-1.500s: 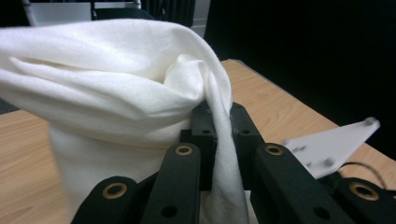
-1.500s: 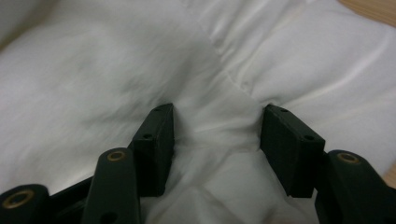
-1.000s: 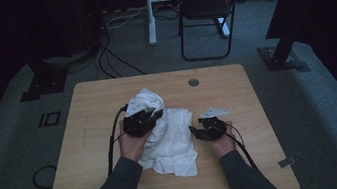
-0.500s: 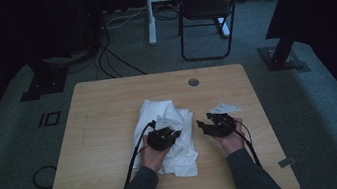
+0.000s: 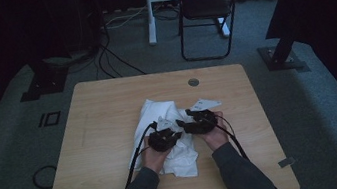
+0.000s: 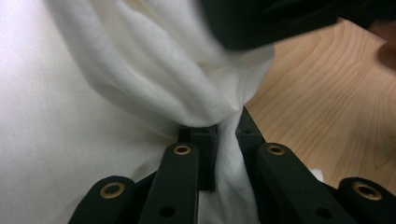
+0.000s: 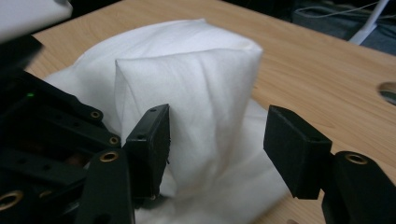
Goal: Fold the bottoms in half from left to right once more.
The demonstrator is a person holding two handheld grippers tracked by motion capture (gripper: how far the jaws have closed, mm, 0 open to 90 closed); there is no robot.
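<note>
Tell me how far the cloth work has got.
Done: left gripper is shut on a pinch of the white cloth. In hand: right gripper, jaws just opening, stands apart around a raised fold, not pressing it. Left: the cloth lies crumpled on the table, not folded flat.

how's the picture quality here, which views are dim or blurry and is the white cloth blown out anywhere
High view: dim and underexposed, room edges nearly black, cloth the brightest thing. Left gripper view: cloth washed out at left, a dark shape across the top badly blurred, jaws sharp. Right gripper view: evenly lit, cloth weave crisp, table softening farther back, a blown-out white patch at the top left corner.
</note>
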